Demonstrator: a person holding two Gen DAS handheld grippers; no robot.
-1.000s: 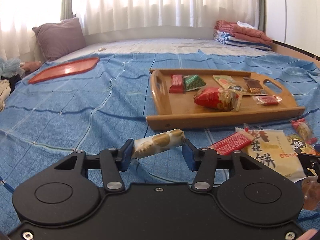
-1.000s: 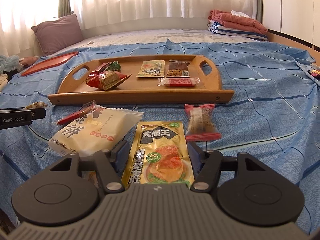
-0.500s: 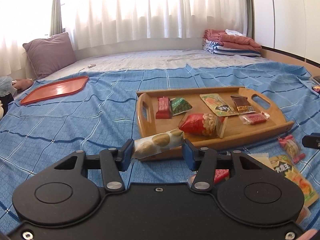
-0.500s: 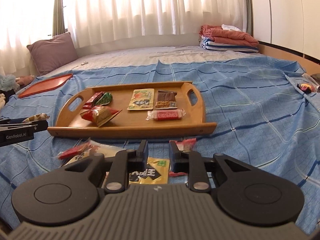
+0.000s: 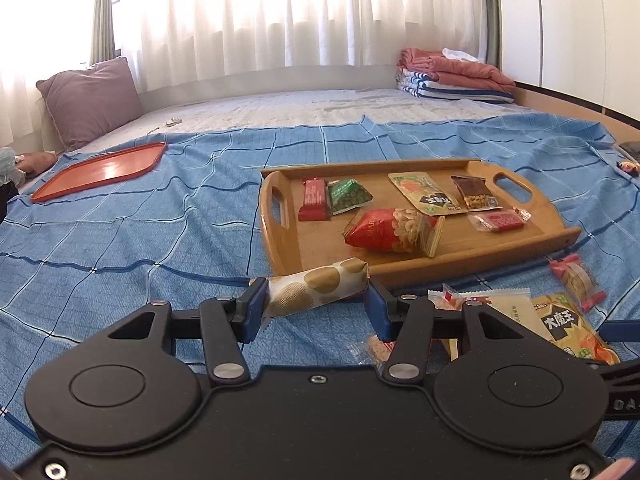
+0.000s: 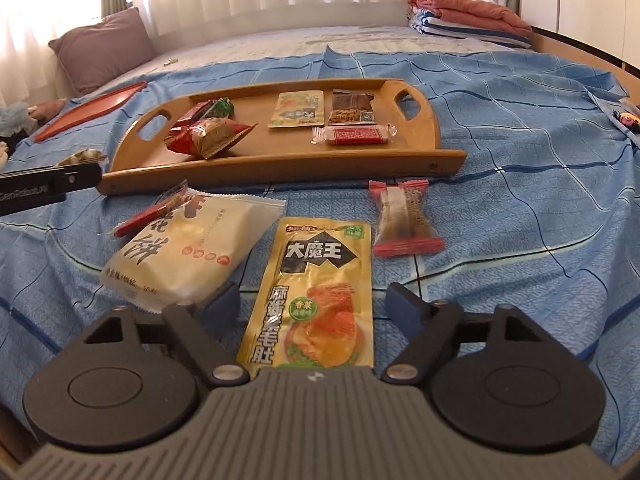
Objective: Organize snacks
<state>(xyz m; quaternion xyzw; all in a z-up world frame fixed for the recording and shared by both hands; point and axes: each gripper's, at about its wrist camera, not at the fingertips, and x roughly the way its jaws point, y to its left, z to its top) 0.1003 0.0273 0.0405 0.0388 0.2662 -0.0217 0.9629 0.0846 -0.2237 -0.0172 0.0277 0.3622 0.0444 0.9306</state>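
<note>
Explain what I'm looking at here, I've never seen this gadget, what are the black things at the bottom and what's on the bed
Those black shapes are two handheld grippers, each with a camera looking along its fingers. In the left view, the left gripper is shut on a cream spotted snack packet. In the right view, the right gripper is open around a yellow pouch lying on the blue bedspread. Beside the pouch are a white pastry bag and a pink-edged sweet. The wooden tray behind already holds several snacks.

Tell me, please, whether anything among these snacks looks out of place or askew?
Four packets lie off the wooden tray on the blue sheet: the yellow pouch, the cream cake pack, a thin red stick partly on it, and the pink-edged sweet. On the tray, the red peanut bag lies skewed.
</note>
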